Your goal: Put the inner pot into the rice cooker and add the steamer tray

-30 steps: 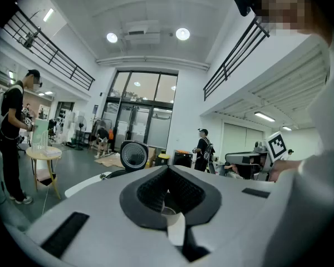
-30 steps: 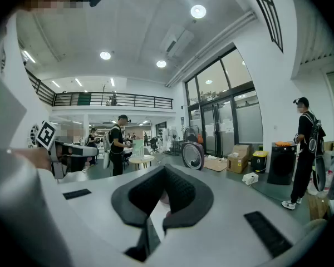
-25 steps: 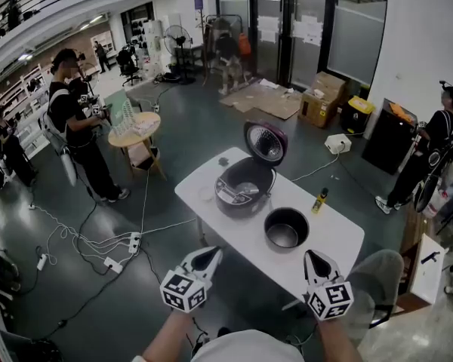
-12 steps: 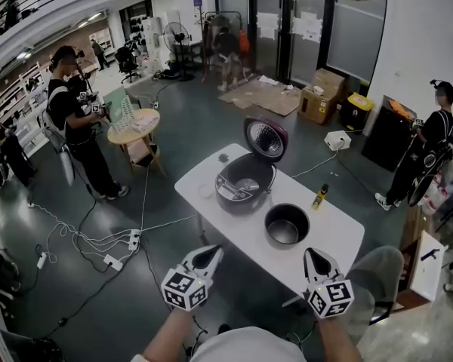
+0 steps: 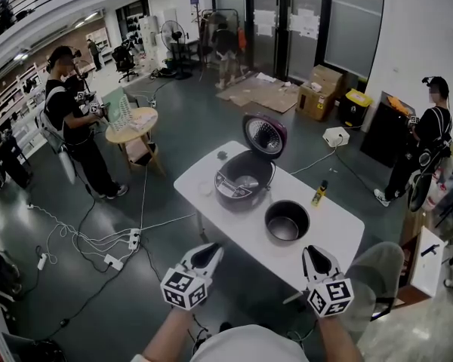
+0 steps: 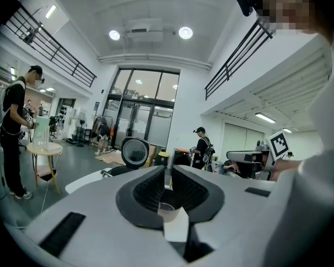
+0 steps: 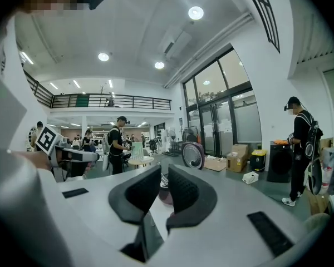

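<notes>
The fingers (image 6: 150,189) of the left gripper (image 5: 210,249) are just being eased apart. Only a narrow slit is being shown between the pads, and nothing is being gripped in it. The same is being done on the right gripper (image 5: 312,252), where the fingers (image 7: 138,192) are being let loose to a slim gap and nothing is being clasped between them.

Both grippers are being held side by side off the 6 o'clock edge of the white tabletop (image 5: 334,236), pointed roughly level toward it and touching nothing.

The rice cooker (image 5: 241,183) is being seen on the middle of the tabletop, its lid (image 5: 265,136) standing open at the cooker's 1 o'clock. The inner pot (image 5: 287,223) is not yet being housed in the cooker. It is sitting upright on the tabletop at the cooker's 4 o'clock, close beside it but apart, mouth up.

A yellow bottle (image 5: 318,196) is being seen upright at the pot's 1 o'clock, near the far edge. A small pale round item (image 5: 204,190) is lying at the cooker's 9 o'clock, and what it is cannot be told.

A person in black (image 5: 69,127) is being seen on the floor well off at 10 o'clock.
</notes>
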The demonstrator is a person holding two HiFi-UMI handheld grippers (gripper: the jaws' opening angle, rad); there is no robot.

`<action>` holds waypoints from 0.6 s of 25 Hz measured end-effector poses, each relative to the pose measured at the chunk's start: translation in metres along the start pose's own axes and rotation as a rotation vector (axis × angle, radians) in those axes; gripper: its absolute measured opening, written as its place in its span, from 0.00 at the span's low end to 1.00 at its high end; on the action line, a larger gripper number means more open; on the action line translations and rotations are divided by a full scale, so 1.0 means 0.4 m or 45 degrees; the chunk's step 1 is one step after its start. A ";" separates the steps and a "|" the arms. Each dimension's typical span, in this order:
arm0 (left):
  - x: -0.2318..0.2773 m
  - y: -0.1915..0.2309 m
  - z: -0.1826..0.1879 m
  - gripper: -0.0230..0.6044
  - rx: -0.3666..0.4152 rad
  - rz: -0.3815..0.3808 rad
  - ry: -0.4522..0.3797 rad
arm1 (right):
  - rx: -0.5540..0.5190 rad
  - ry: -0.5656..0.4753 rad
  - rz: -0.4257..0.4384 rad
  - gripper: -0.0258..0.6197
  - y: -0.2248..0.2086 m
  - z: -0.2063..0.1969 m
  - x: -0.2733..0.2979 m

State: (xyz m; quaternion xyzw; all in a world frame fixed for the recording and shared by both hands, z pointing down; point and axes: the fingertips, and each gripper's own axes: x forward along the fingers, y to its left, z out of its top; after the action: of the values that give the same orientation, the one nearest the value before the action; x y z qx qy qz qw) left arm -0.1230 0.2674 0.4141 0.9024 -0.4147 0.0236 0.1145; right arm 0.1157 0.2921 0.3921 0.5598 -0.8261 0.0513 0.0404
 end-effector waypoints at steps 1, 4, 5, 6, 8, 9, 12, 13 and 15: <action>-0.001 0.005 -0.001 0.14 -0.001 0.000 0.001 | 0.000 0.001 0.000 0.13 0.004 -0.001 0.003; -0.004 0.011 -0.008 0.17 -0.005 -0.001 0.005 | 0.004 0.000 -0.004 0.17 0.006 -0.002 0.003; -0.004 0.011 -0.009 0.18 -0.006 0.000 0.006 | 0.005 0.000 -0.005 0.19 0.005 -0.002 0.001; -0.005 0.011 -0.011 0.19 -0.009 0.001 0.007 | 0.006 0.001 -0.006 0.20 0.004 -0.002 -0.001; -0.009 0.014 -0.014 0.23 -0.016 0.003 0.008 | 0.009 0.002 -0.007 0.23 0.005 -0.001 -0.002; -0.010 0.018 -0.015 0.25 -0.020 0.004 0.008 | 0.011 0.002 -0.008 0.24 0.006 -0.002 0.000; -0.012 0.031 -0.017 0.31 -0.035 0.000 0.013 | 0.011 0.011 -0.011 0.28 0.012 -0.003 0.008; -0.012 0.034 -0.018 0.33 -0.039 -0.001 0.017 | 0.010 0.015 -0.012 0.29 0.014 -0.004 0.010; -0.013 0.039 -0.021 0.37 -0.041 -0.002 0.023 | 0.010 0.022 -0.016 0.31 0.018 -0.008 0.013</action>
State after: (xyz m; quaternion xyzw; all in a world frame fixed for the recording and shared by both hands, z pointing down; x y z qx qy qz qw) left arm -0.1378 0.2631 0.4244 0.9005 -0.4133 0.0249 0.1328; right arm 0.1070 0.2906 0.3955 0.5645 -0.8220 0.0591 0.0458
